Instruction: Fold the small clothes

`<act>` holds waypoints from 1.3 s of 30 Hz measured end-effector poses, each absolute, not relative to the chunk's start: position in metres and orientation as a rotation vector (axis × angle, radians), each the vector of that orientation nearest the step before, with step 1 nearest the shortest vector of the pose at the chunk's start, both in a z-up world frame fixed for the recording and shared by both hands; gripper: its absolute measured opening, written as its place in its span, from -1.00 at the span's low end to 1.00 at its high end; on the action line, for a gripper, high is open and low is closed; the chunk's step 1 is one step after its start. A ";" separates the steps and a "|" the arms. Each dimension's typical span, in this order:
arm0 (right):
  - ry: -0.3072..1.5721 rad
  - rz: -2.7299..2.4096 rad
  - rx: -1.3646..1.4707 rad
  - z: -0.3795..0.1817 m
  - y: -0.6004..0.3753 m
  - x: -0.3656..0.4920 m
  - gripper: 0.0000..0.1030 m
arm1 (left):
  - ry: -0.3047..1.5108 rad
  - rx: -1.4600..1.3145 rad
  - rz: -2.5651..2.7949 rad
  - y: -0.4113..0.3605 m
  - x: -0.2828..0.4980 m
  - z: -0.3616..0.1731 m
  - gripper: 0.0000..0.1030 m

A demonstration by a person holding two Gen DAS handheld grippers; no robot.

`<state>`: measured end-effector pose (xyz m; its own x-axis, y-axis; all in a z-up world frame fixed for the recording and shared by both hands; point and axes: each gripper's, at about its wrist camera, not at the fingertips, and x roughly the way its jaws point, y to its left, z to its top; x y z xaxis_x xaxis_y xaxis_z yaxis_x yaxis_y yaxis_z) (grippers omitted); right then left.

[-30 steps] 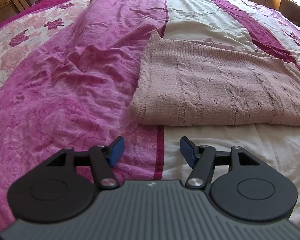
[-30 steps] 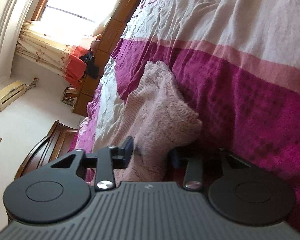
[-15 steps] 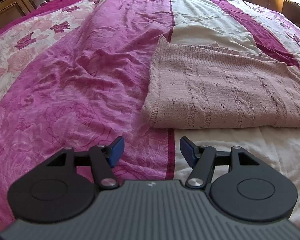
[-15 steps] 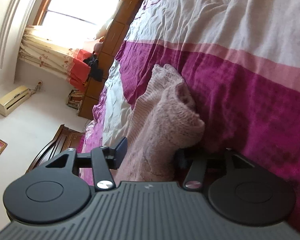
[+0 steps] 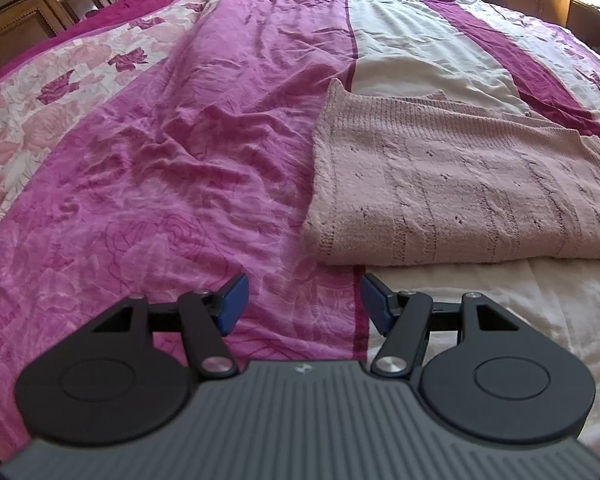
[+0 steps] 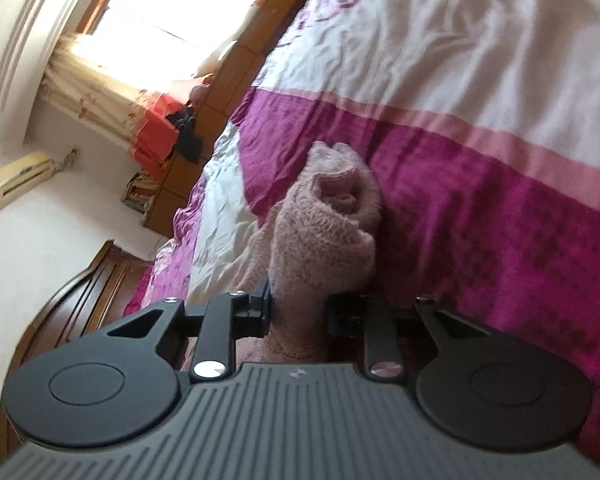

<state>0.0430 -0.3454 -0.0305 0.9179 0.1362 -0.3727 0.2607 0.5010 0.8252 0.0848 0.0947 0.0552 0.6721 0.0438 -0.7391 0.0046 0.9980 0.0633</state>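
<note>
Two hand-held grippers: the right one (image 6: pixel 298 312) pinches the sweater (image 5: pixel 460 184) end, while the left (image 5: pixel 303 303), spread wide, sits just before its near-left corner.

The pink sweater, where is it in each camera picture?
Left wrist view: the pink sweater lies folded on the right, ahead of the open left hand-held gripper.
Right wrist view: middle, a bunched end pinched in the right hand-held gripper.
Shared landmark: the striped bedspread.
</note>
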 end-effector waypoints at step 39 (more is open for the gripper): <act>0.382 0.409 0.598 0.101 -0.156 0.115 -0.52 | 0.750 0.030 0.139 0.173 0.091 0.095 0.23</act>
<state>0.1154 -0.1564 0.1007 0.8522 0.4725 -0.2249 -0.2569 0.7522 0.6068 0.0910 0.1729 0.0946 0.7230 0.1361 -0.6773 -0.1150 0.9904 0.0762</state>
